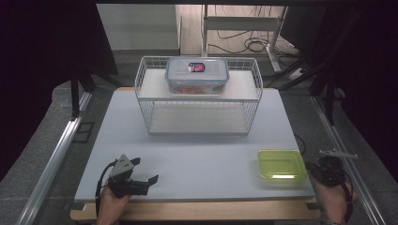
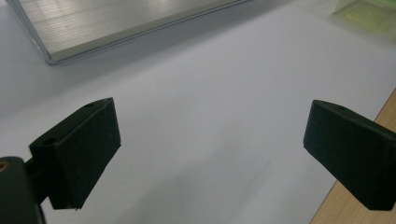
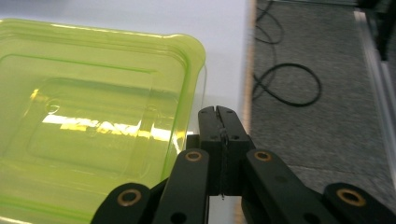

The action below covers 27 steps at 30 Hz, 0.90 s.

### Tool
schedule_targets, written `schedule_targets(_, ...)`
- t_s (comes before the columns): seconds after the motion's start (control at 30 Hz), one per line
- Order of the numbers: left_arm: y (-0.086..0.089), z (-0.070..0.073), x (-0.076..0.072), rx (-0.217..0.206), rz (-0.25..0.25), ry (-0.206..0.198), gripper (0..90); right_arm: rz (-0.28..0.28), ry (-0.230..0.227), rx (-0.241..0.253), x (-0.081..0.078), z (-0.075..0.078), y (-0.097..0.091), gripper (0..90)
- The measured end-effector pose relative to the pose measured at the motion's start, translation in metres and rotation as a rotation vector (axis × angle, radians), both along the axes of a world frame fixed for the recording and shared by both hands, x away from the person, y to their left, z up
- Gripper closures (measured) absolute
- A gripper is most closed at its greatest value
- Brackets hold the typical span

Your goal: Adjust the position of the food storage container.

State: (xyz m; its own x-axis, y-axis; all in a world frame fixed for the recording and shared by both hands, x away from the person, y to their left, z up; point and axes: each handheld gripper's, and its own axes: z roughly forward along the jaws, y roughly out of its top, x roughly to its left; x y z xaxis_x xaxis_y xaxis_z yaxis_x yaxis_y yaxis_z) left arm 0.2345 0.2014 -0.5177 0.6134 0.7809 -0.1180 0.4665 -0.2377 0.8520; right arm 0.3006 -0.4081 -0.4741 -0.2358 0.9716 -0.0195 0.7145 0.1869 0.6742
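A translucent green lid or tray lies flat at the front right of the white table top; it also spreads over the left of the right gripper view as the green lid. My right gripper is shut with nothing in it, its tips just right of the lid's rim near the table's right edge. In the high view the right gripper sits beside the lid. My left gripper rests at the front left, open, pointing right. Its jaws stand wide apart over bare table.
A white wire rack with two shelves stands at the back centre. A clear box with a blue-rimmed lid sits on its upper shelf. Cables lie on the grey floor right of the table. Metal rails run along both sides.
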Motion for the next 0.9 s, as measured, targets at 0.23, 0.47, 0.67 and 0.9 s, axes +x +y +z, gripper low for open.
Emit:
schedule_targets(0.23, -0.001, 0.0, 0.0, 0.008, 0.0, 0.002, 4.0, 0.071, 0.021, 0.014, 0.002, 0.001, 0.026, 89.2)
schedule_targets(0.47, 0.0, 0.0, 0.0, -0.004, -0.012, -0.002, 3.9, 0.142, 0.037, 0.033, 0.002, 0.0, 0.048, 89.2)
schedule_targets(0.67, -0.002, -0.001, 0.0, 0.012, -0.018, 0.013, 4.0, 0.193, 0.044, 0.048, 0.002, -0.001, 0.065, 89.2)
schedule_targets(0.9, -0.003, -0.002, 0.0, 0.021, -0.023, 0.03, 4.0, 0.259, 0.044, 0.094, 0.002, -0.001, 0.087, 89.2)
